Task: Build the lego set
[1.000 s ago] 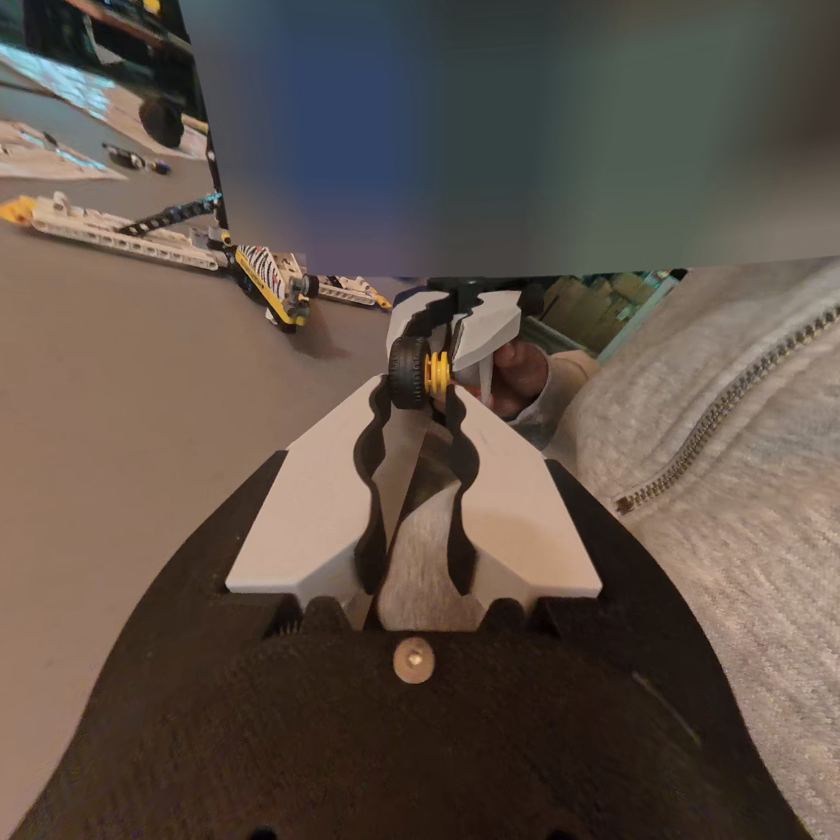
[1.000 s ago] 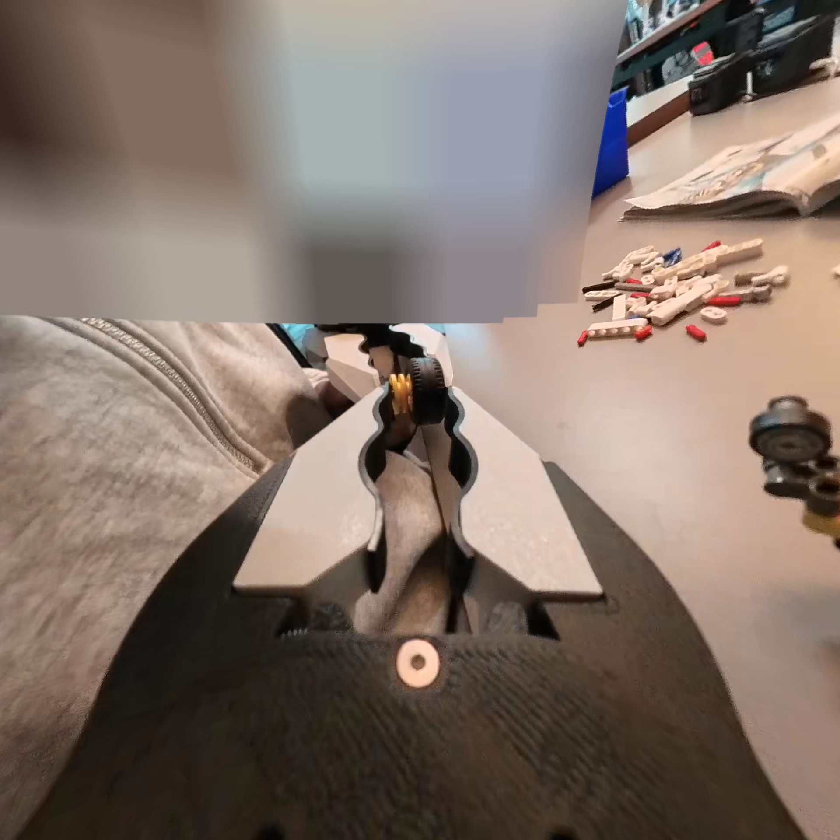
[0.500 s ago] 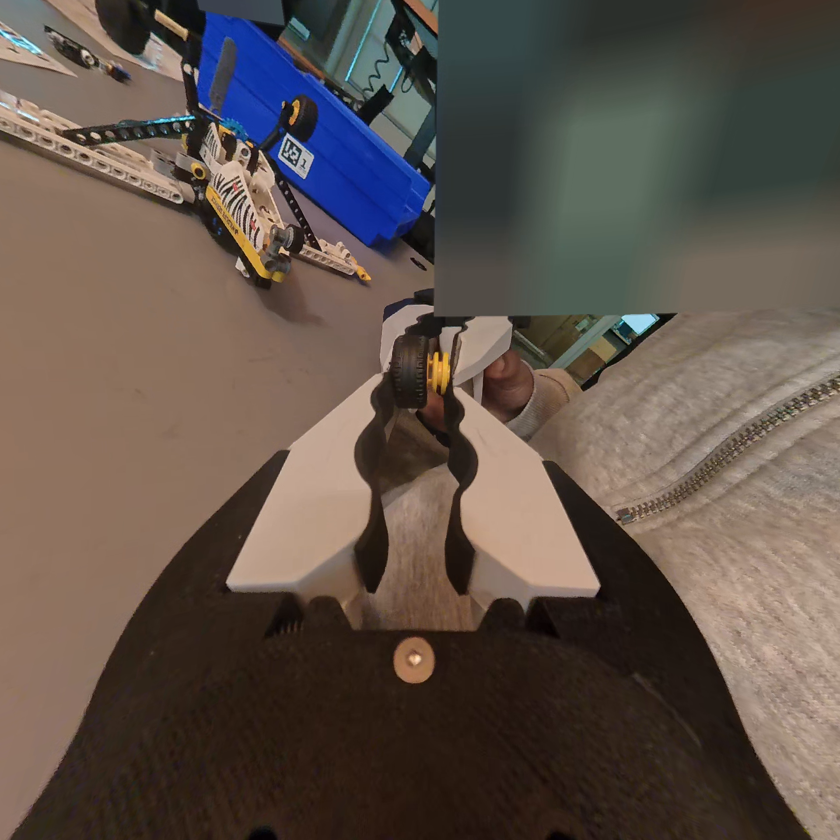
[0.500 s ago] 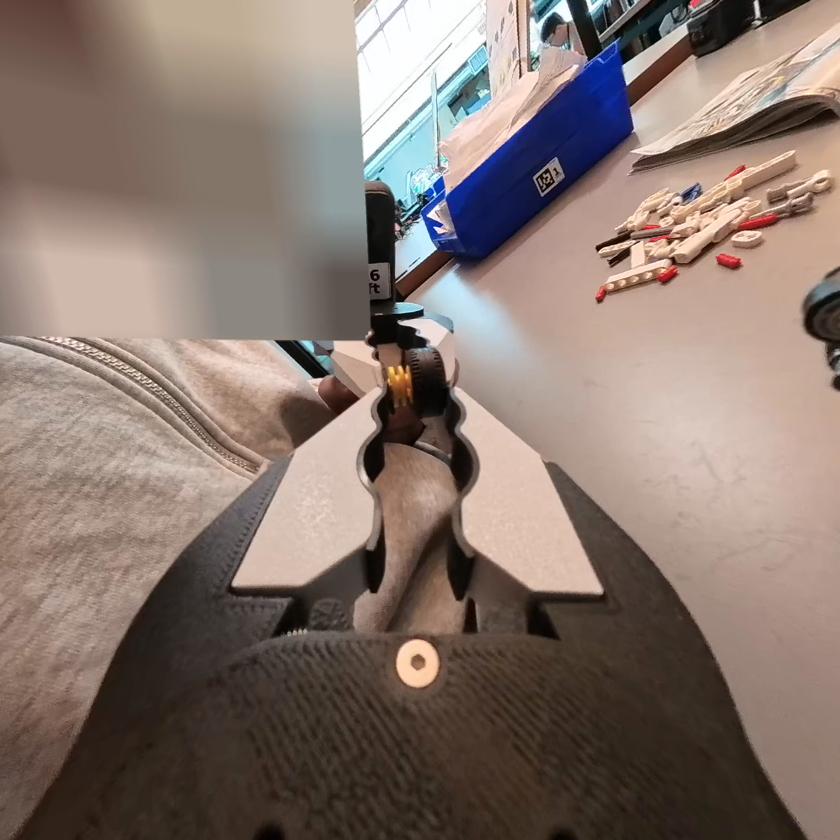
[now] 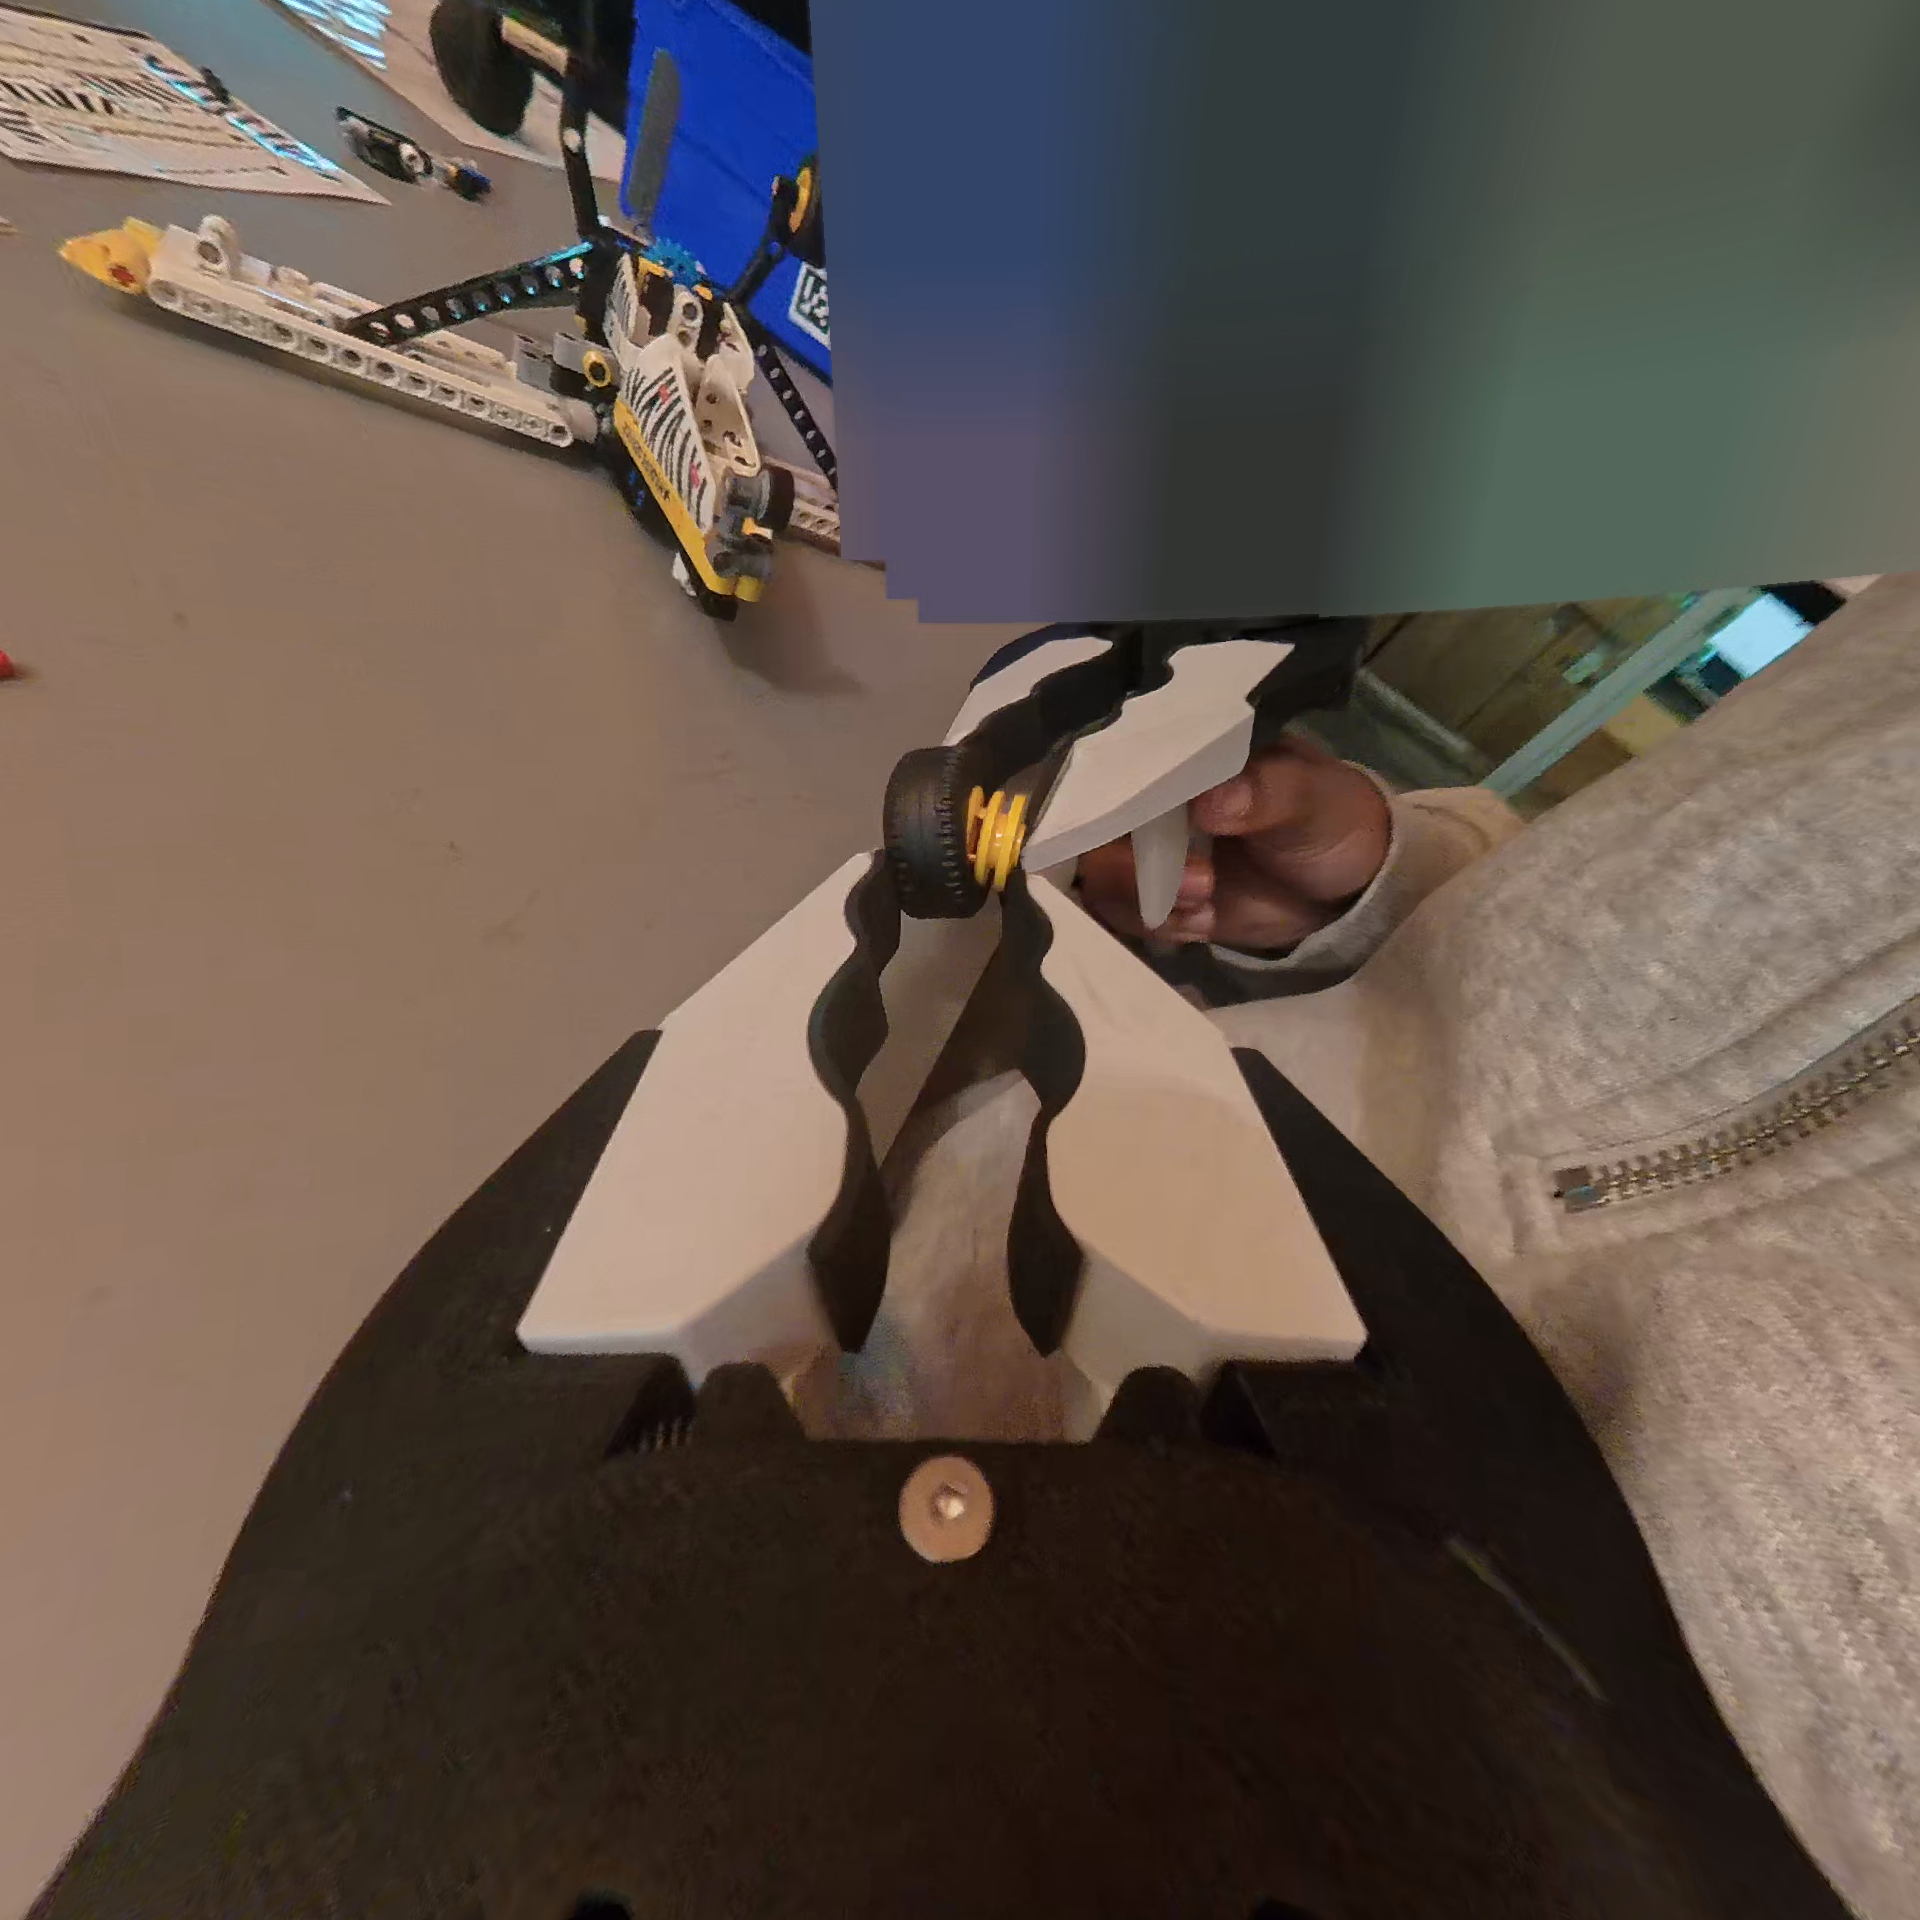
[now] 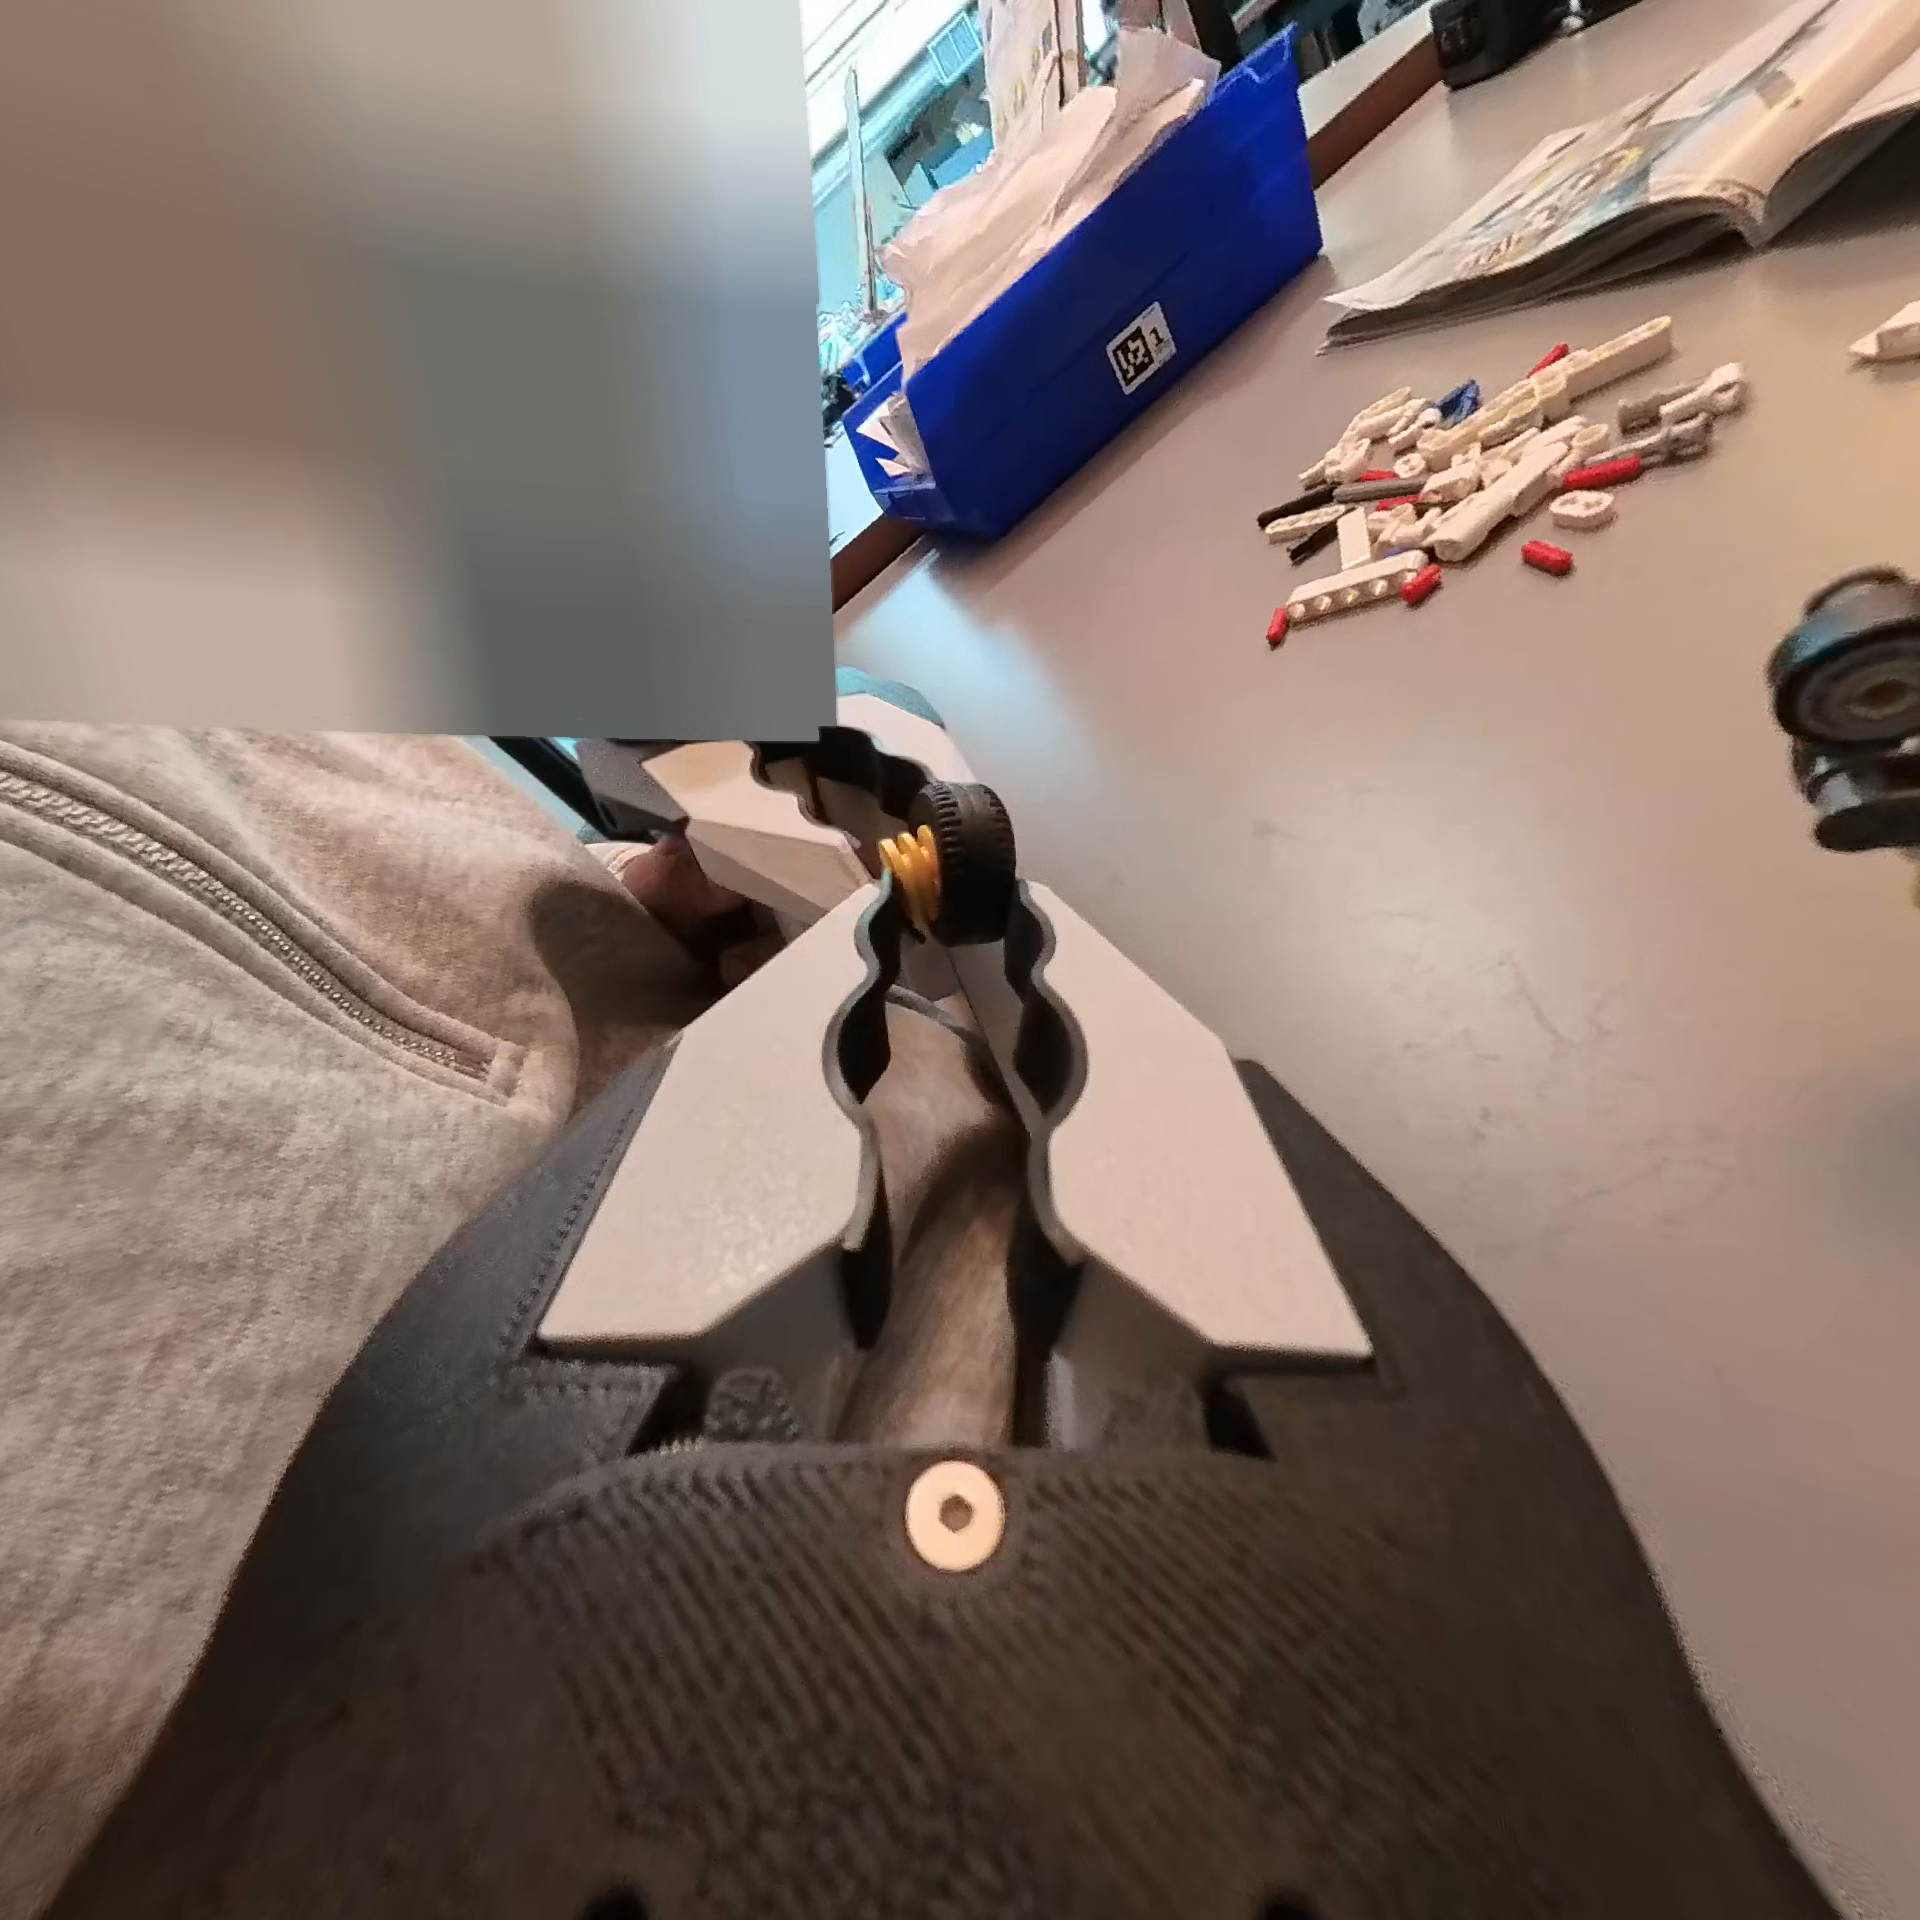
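Note:
A small wheel, a black tyre on a yellow hub, is held in the air between both grippers, above the grey table. My left gripper is shut on it, with the tyre toward its left finger. My right gripper is shut on the same wheel from the opposite side, with the yellow hub toward its left finger. Each gripper shows in the other's view, slanting in from above. A hand holds the right gripper.
A part-built model with a zebra-striped panel and a long white beam lies far left. A blue bin, an open booklet and several loose pieces lie ahead. A black wheel assembly sits at the right edge. A grey zip jacket is close. Less than 4 cm separates the two grippers' tips.
Both grippers have stayed shut on the wheel while turning together. The views have swung, so the model, blue bin and booklet sit differently in the frames, and the right gripper now slants more.

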{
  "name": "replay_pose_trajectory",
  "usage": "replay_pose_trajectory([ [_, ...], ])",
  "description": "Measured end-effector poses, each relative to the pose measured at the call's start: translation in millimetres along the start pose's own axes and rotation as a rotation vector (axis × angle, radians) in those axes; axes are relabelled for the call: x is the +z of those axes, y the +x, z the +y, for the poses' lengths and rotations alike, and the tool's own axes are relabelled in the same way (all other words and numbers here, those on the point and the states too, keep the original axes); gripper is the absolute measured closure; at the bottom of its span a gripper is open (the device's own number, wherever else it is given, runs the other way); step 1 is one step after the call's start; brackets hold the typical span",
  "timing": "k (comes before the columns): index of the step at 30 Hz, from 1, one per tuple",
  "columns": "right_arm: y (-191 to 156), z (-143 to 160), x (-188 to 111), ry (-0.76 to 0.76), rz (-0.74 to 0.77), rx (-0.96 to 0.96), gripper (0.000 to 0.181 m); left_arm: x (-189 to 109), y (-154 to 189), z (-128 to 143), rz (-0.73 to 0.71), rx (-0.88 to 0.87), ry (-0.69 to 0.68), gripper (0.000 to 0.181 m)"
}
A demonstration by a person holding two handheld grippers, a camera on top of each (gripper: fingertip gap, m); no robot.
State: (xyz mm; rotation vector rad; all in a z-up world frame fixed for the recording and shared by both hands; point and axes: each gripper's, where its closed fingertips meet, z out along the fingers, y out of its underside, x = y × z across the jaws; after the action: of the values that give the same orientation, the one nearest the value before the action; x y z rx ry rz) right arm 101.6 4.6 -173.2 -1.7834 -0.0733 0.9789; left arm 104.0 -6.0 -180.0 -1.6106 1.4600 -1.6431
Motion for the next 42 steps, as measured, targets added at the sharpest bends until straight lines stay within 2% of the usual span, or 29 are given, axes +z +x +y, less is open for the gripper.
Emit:
replay_pose_trajectory([
  [3, 3, 1, 1, 0.009, 0.018, 0.028, 0.163, 0, -3, 1, -0.040, 0.043, -0.010, 0.161],
  [7, 1, 0, 1, 0.014, -0.018, 0.077, 0.163, 0, -2, 3, -0.015, 0.061, -0.008, 0.156],
  [12, 2, 4, 2, -0.013, -0.019, 0.091, 0.162, -2, -4, -1, 0.099, -0.103, 0.043, 0.152],
  [17, 5, 12, 0, -0.065, -0.021, 0.111, 0.161, -6, 0, -5, 0.151, -0.142, 0.063, 0.150],
  [22, 4, 18, 2, -0.102, -0.023, 0.069, 0.161, -3, -3, 1, 0.154, -0.178, 0.012, 0.158],
  [30, -1, 24, 2, -0.160, -0.051, 0.028, 0.161, -2, -1, 11, 0.174, -0.171, -0.067, 0.136],
  [31, -3, 25, 2, -0.167, -0.063, 0.025, 0.161, -2, 1, 12, 0.188, -0.161, -0.077, 0.137],
  [33, -2, 27, 2, -0.176, -0.062, 0.023, 0.161, -3, 7, 12, 0.219, -0.153, -0.080, 0.153],
  [42, -6, 20, 3, -0.105, -0.094, 0.032, 0.160, -7, 7, 6, 0.250, -0.203, -0.046, 0.158],
])
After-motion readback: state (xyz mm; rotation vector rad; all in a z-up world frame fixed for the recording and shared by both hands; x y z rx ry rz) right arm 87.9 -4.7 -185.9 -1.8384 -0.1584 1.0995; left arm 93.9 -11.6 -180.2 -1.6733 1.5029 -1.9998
